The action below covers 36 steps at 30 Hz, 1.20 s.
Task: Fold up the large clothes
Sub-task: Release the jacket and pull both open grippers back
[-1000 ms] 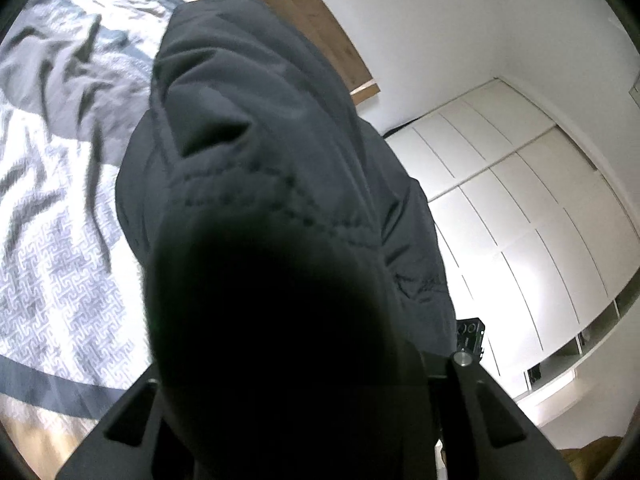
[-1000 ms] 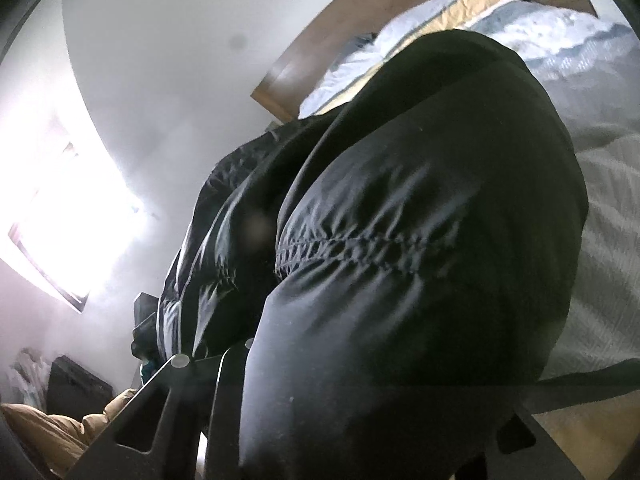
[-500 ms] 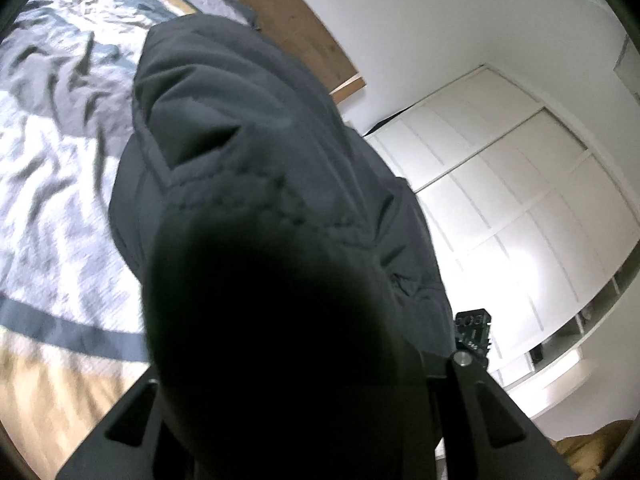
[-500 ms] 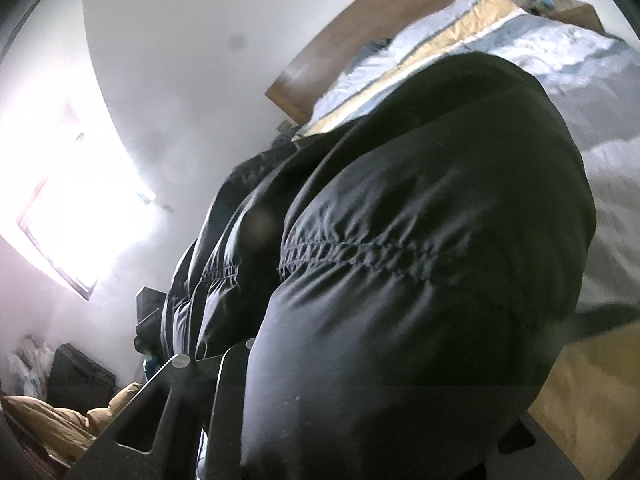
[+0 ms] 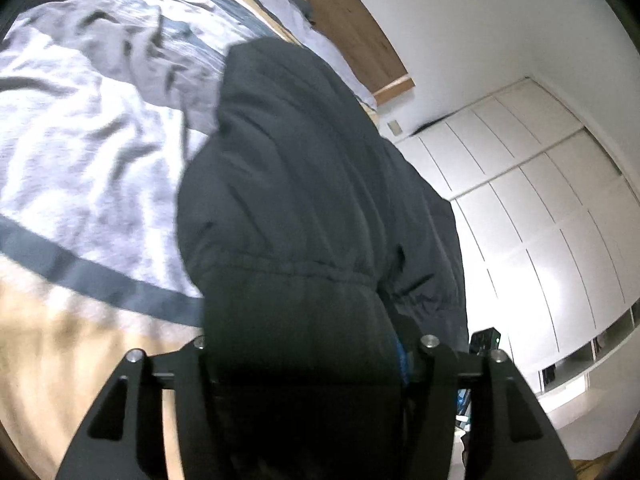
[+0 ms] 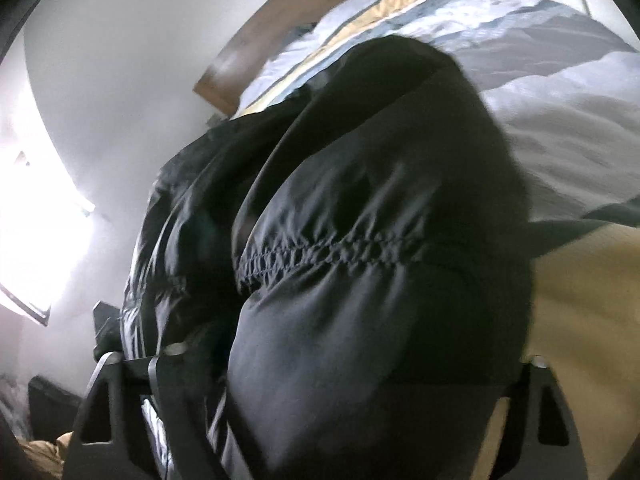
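Note:
A large black padded jacket [image 5: 304, 208] hangs in the air above the bed, stretched between both grippers. My left gripper [image 5: 308, 364] is shut on one elastic-gathered end of it, which fills the space between the jaws. My right gripper [image 6: 344, 364] is shut on the other gathered end [image 6: 360, 240]. The fabric hides both sets of fingertips. The far end of the jacket reaches toward the duvet in both views.
The bed [image 5: 80, 168] has a wrinkled white, grey and yellow duvet and a wooden headboard [image 5: 352, 28]. White wardrobe doors [image 5: 552, 216] stand at the right in the left wrist view. A bright window [image 6: 28, 216] is at the left in the right wrist view.
Both grippers have moved with the jacket toward the foot of the bed. More of the yellow duvet band shows under it. The jacket hangs longer and straighter.

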{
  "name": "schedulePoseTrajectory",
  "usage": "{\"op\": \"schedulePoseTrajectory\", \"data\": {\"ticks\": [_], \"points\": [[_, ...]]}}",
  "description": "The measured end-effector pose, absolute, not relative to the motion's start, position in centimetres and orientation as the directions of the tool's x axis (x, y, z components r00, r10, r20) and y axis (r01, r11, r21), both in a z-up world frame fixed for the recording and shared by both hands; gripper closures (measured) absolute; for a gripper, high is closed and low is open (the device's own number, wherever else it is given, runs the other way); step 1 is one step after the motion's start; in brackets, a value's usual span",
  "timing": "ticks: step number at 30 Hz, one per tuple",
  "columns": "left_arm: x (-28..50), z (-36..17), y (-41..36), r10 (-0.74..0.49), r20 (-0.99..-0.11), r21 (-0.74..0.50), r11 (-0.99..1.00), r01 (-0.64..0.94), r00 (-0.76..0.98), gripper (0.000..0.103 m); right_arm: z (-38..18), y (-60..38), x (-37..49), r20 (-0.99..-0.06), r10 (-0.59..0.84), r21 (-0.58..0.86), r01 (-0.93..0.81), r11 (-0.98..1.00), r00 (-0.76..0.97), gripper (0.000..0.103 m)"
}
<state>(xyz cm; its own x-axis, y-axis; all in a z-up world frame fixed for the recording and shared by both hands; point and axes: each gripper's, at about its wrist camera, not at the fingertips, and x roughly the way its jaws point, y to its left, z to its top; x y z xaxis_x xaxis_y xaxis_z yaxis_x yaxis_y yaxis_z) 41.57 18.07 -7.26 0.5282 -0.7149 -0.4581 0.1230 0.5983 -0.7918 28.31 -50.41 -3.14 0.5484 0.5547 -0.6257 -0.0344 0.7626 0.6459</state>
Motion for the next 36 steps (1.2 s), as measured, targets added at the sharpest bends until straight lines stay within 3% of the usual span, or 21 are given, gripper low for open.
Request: {"op": "schedulePoseTrajectory", "data": {"ticks": [3,11,17,28,30,36], "points": [[39.5,-6.3,20.6,-0.691,-0.453,-0.797,0.597,0.092,0.563,0.047,-3.4,-51.9,27.7,-0.642,0.515,0.634,0.015,0.773,0.568,0.009],[33.0,-1.6,23.9,-0.552,-0.480,-0.729,0.683,0.040,0.682,0.047,-0.3,-56.9,23.7,-0.642,0.389,0.591,0.102,0.800,0.661,0.005],[27.4,2.0,21.1,-0.458,-0.558,-0.605,0.795,0.038,0.692,0.047,2.3,-55.7,18.7,-0.654,0.344,0.530,0.084,0.844,0.674,0.005],[17.4,5.4,13.2,-0.342,-0.581,-0.453,0.890,0.056,0.739,0.047,4.7,-49.0,9.6,-0.680,0.204,0.358,0.076,0.931,0.704,0.000],[15.9,5.6,11.7,-0.297,-0.591,-0.404,0.914,0.044,0.750,0.028,4.8,-47.8,8.3,-0.674,0.193,0.344,0.072,0.936,0.713,0.000],[11.9,5.5,7.9,-0.198,-0.616,-0.275,0.961,0.028,0.762,0.023,4.9,-43.8,4.2,-0.669,0.115,0.257,0.083,0.963,0.734,0.000]]}}
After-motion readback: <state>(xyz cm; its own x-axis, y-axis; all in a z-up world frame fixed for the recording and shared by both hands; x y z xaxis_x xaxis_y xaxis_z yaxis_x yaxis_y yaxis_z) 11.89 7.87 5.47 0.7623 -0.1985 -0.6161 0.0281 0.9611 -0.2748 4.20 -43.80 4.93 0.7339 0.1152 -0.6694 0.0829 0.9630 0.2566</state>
